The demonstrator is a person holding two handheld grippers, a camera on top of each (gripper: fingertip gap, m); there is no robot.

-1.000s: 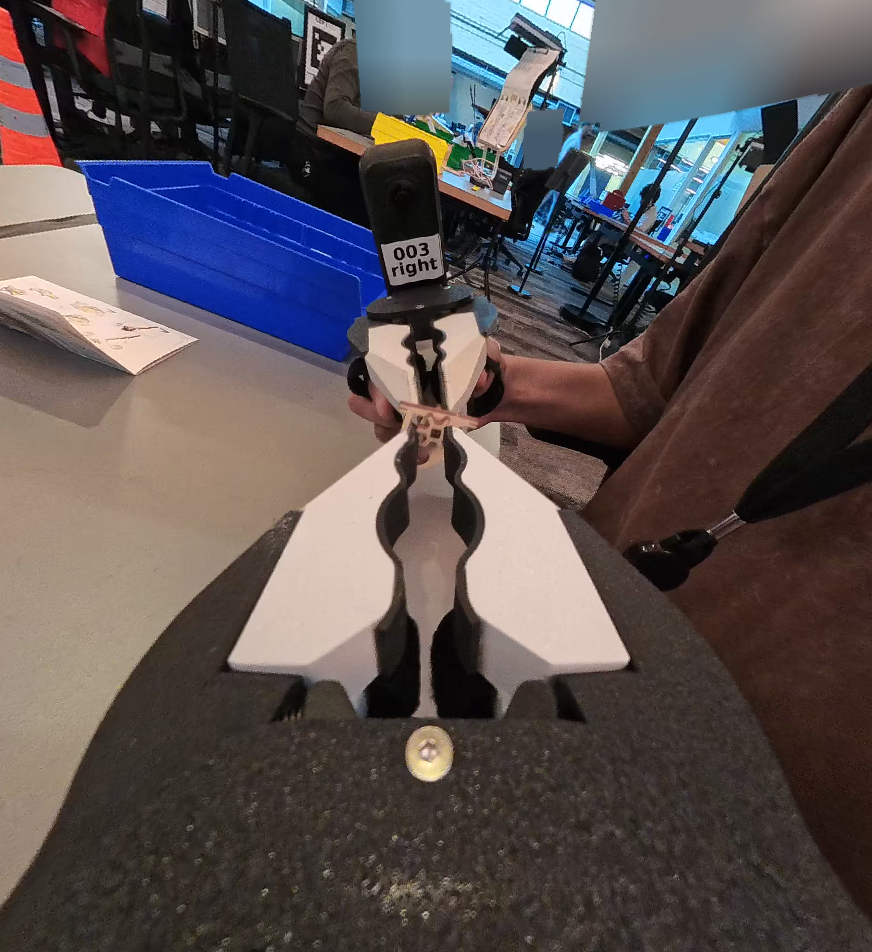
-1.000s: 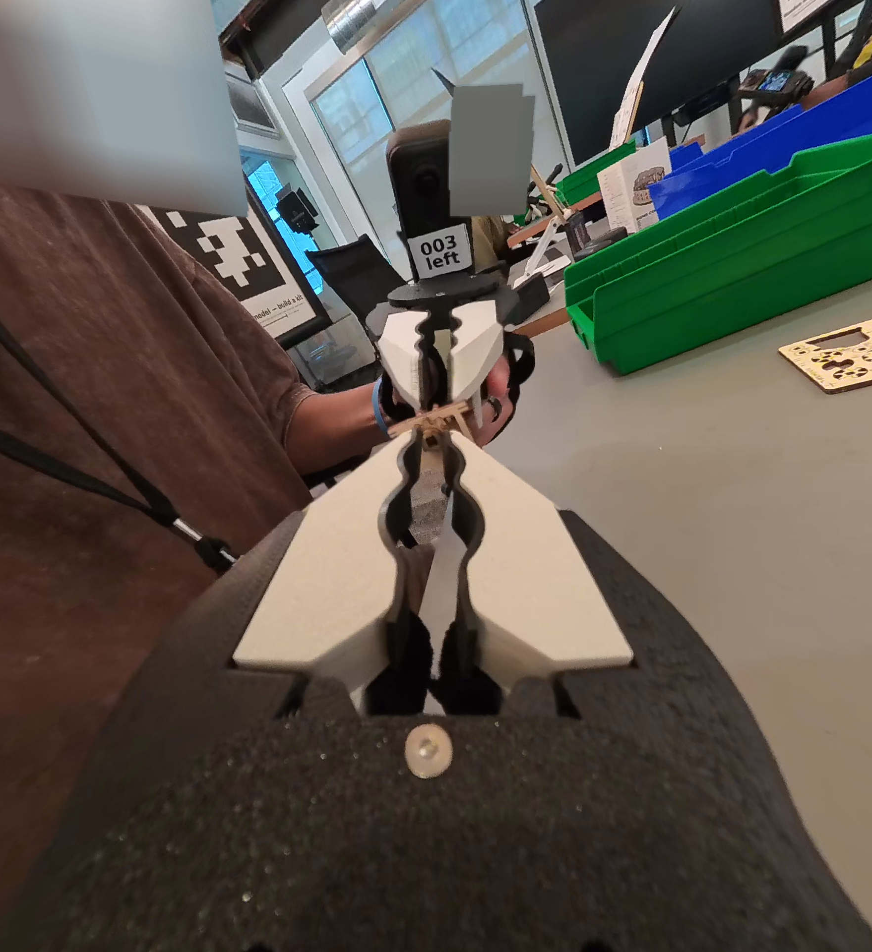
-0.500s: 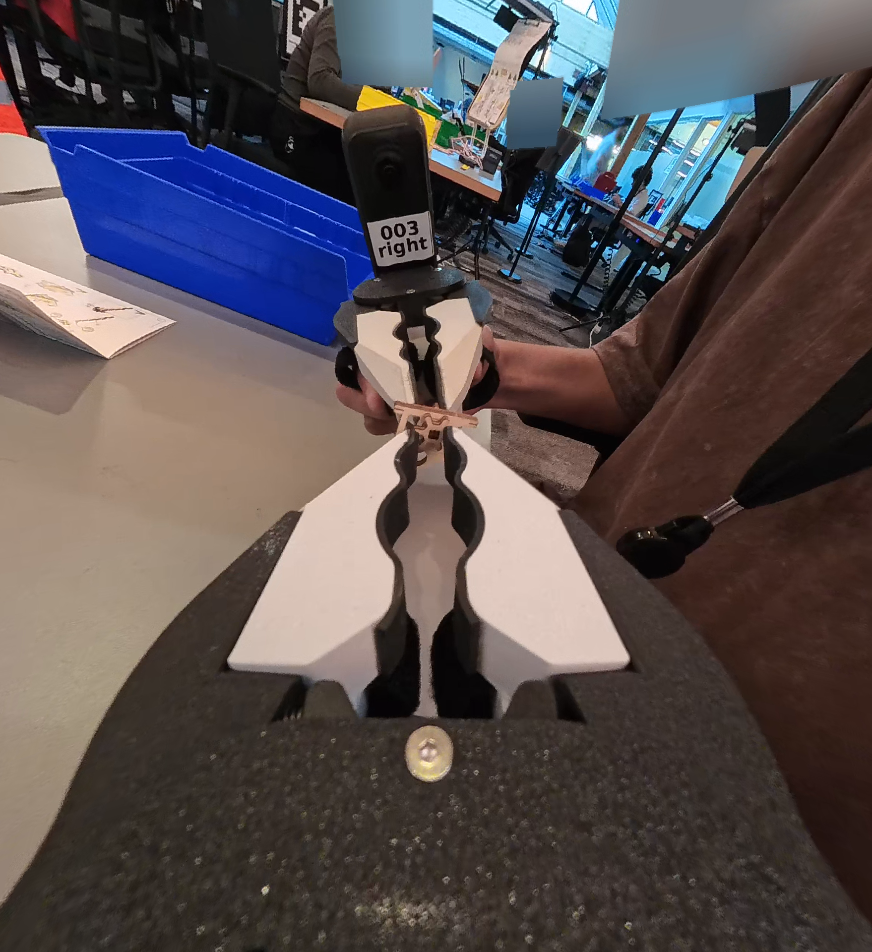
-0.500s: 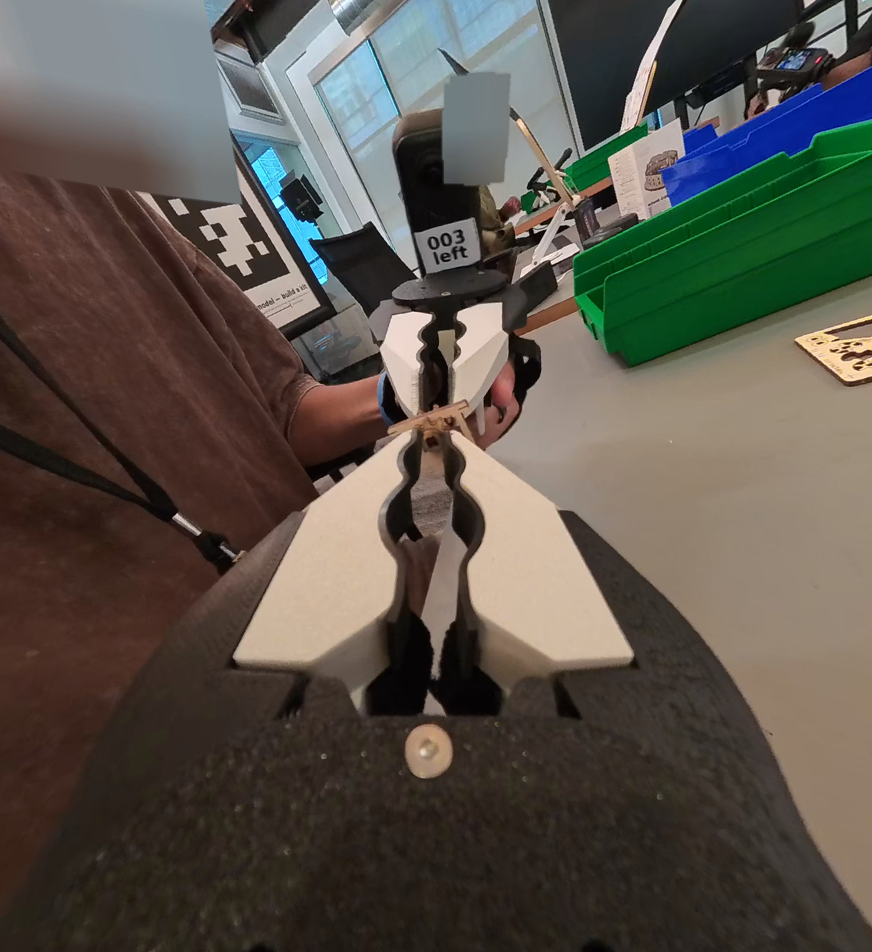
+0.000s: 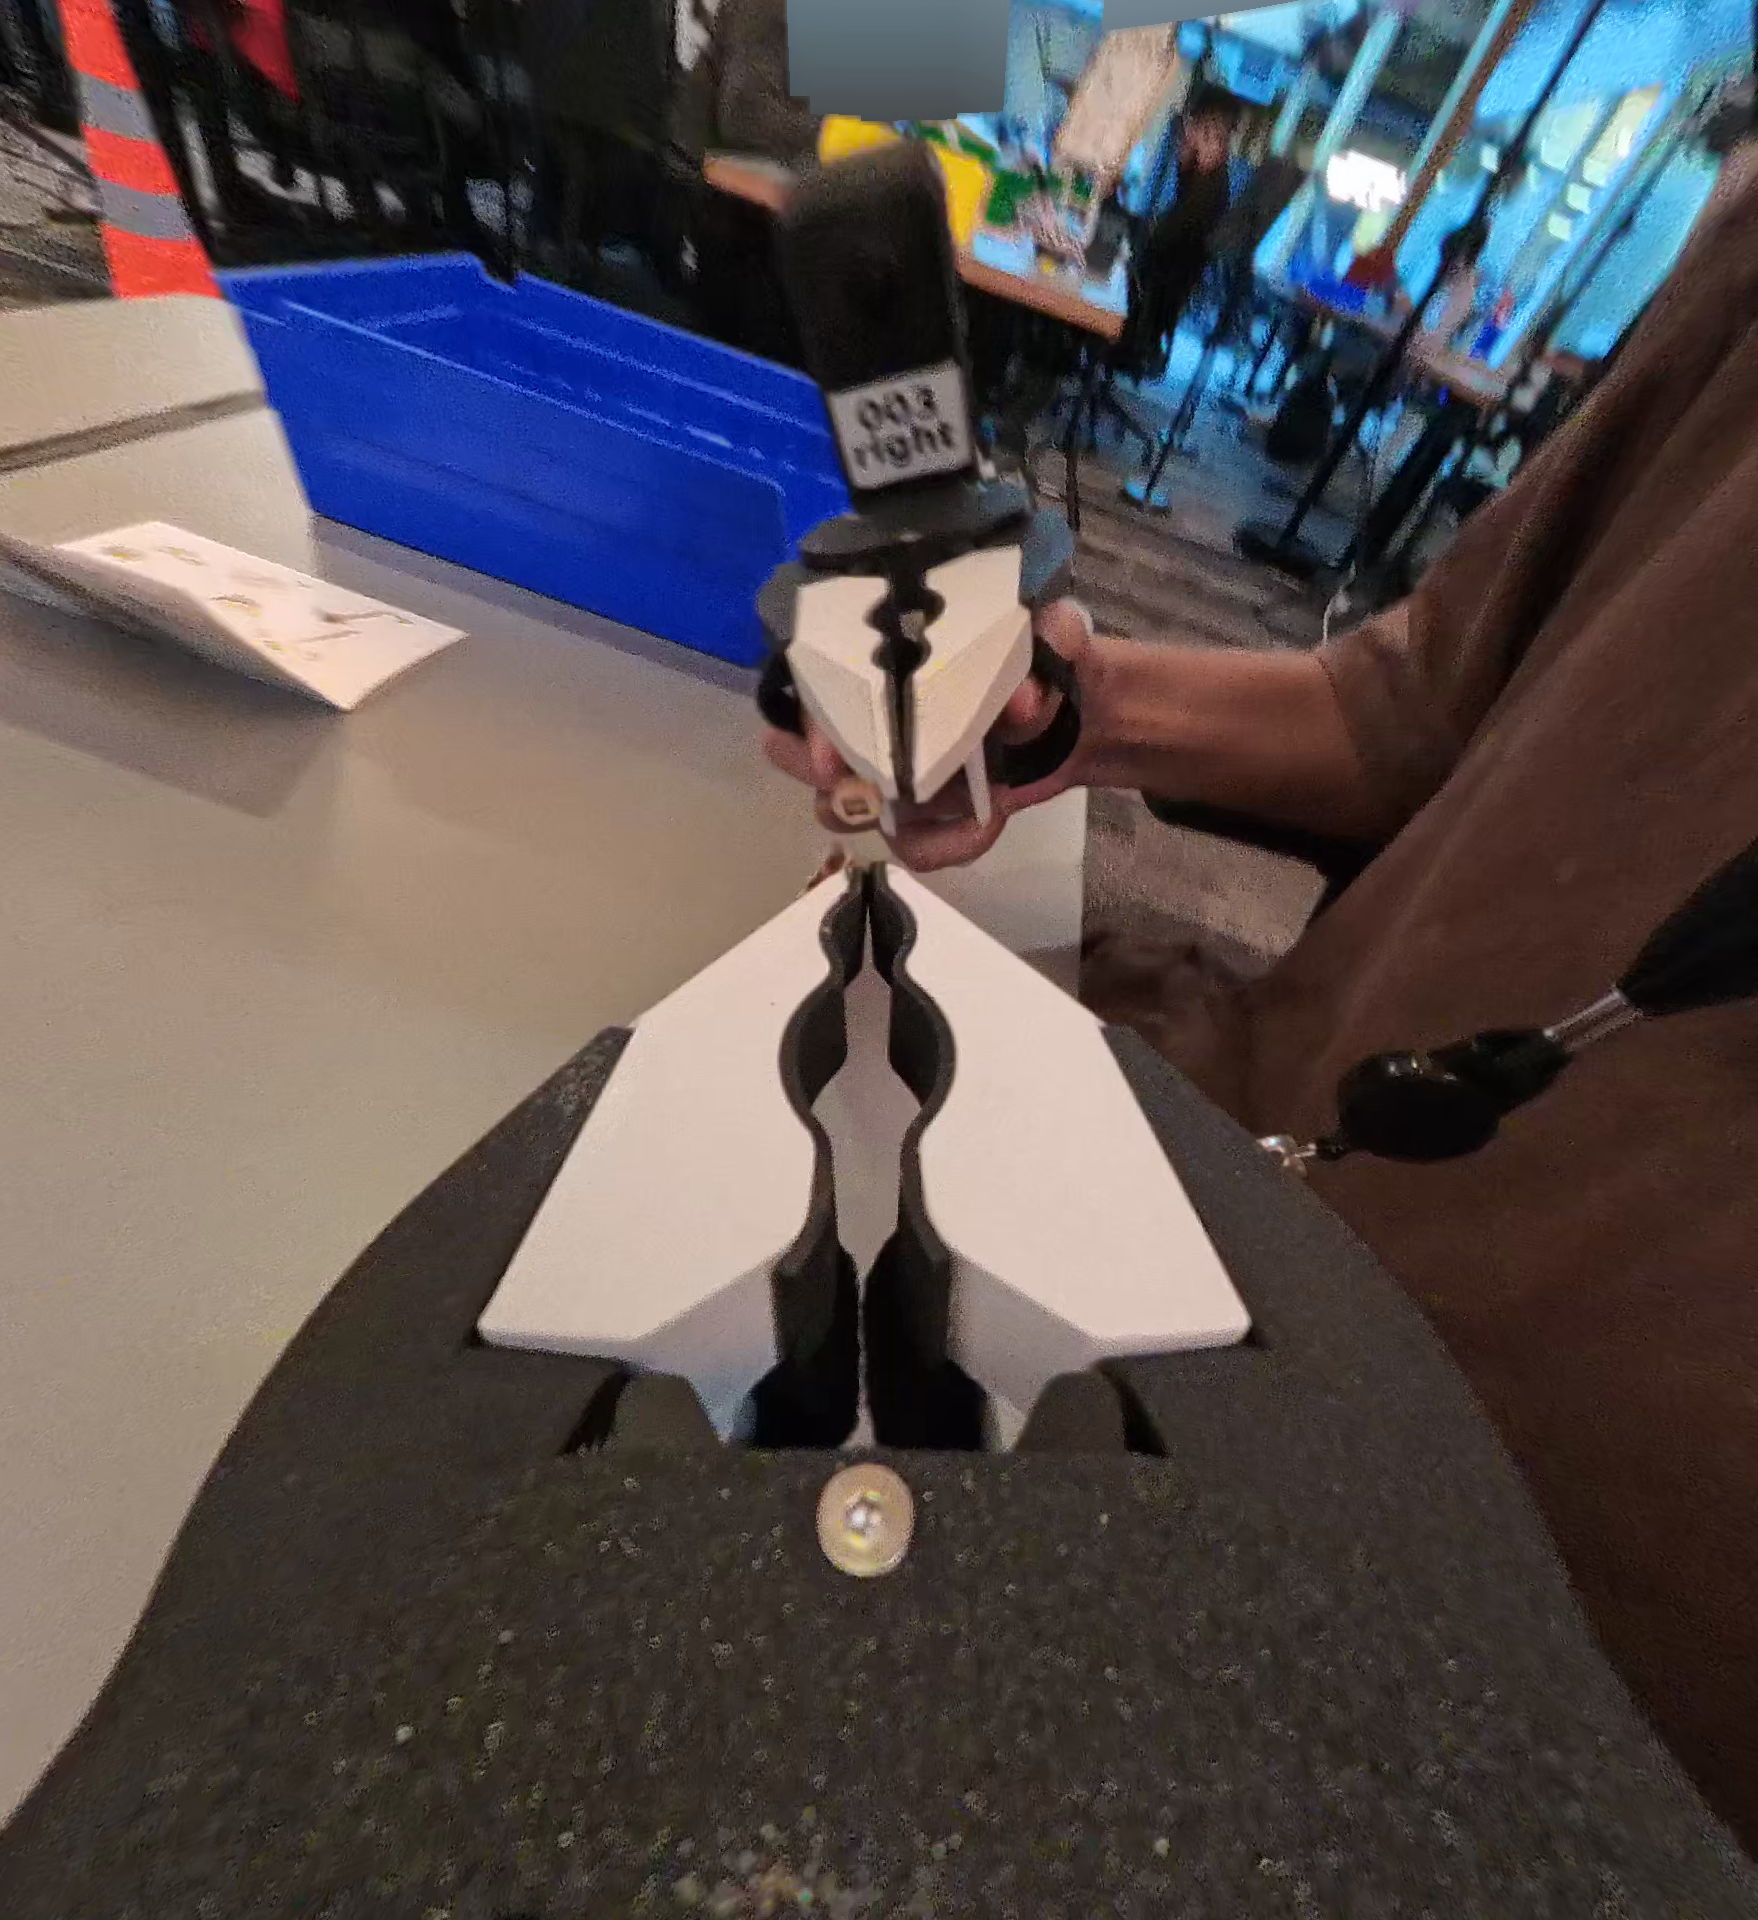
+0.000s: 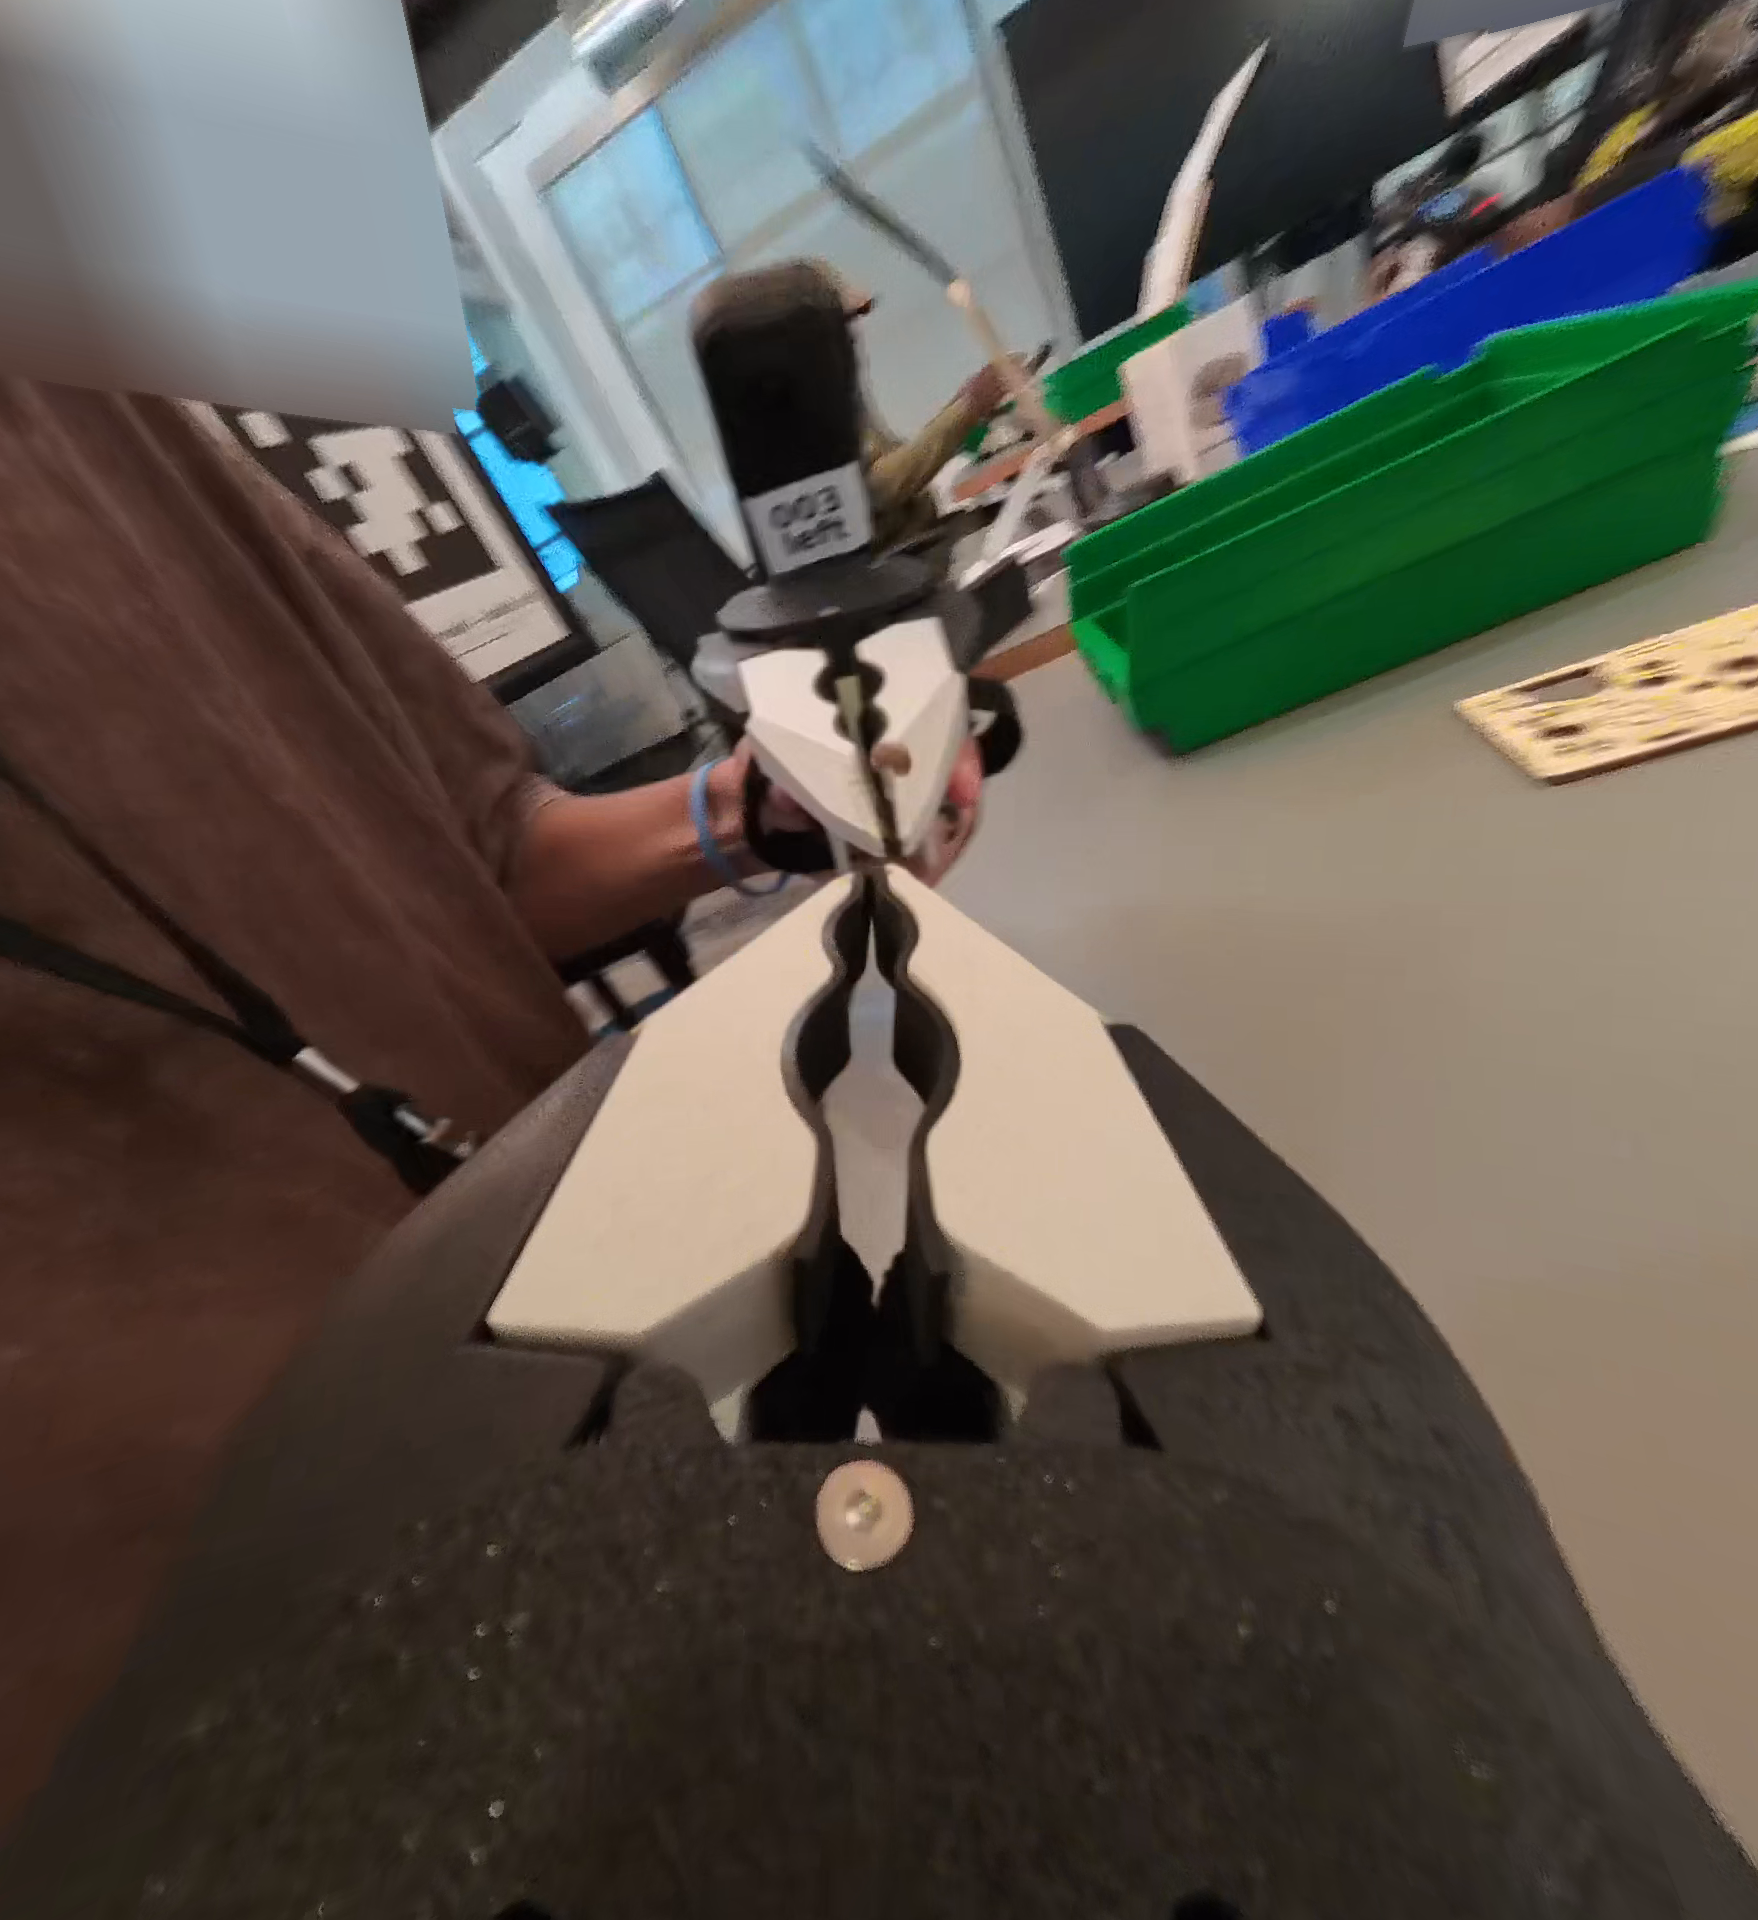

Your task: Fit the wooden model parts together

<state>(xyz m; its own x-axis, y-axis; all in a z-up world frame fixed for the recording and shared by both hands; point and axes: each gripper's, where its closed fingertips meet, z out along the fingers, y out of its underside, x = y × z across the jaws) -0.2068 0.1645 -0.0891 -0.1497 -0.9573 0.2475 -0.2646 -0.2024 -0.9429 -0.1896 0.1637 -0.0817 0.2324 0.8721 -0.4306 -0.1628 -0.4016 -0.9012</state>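
Observation:
My left gripper (image 5: 867,885) is shut, with only a sliver of wood (image 5: 831,862) showing at its tips. The right wrist view shows it (image 6: 887,844) head-on, gripping a thin wooden model part (image 6: 870,764) edge-on between its fingers, a small peg sticking out to one side. My right gripper (image 6: 875,883) is shut too. Seen from the left wrist view, it (image 5: 901,800) has a small wooden part with a square hole (image 5: 857,806) at its tips. The two grippers face each other tip to tip, close together above the table edge. Both views are blurred.
On the grey table (image 5: 231,987) stand a blue bin (image 5: 542,416) and a folded leaflet (image 5: 231,613) on the left. A green bin (image 6: 1426,540) and a cut-out wooden sheet (image 6: 1664,686) lie on the right. The person's brown shirt (image 5: 1581,727) is close by. The grippers are tip to tip, or close to it.
Both pairs of jaws have narrowed. The wooden piece held crosswise between the two tips now shows edge-on in the left gripper, and both grippers have shifted, blurring the views.

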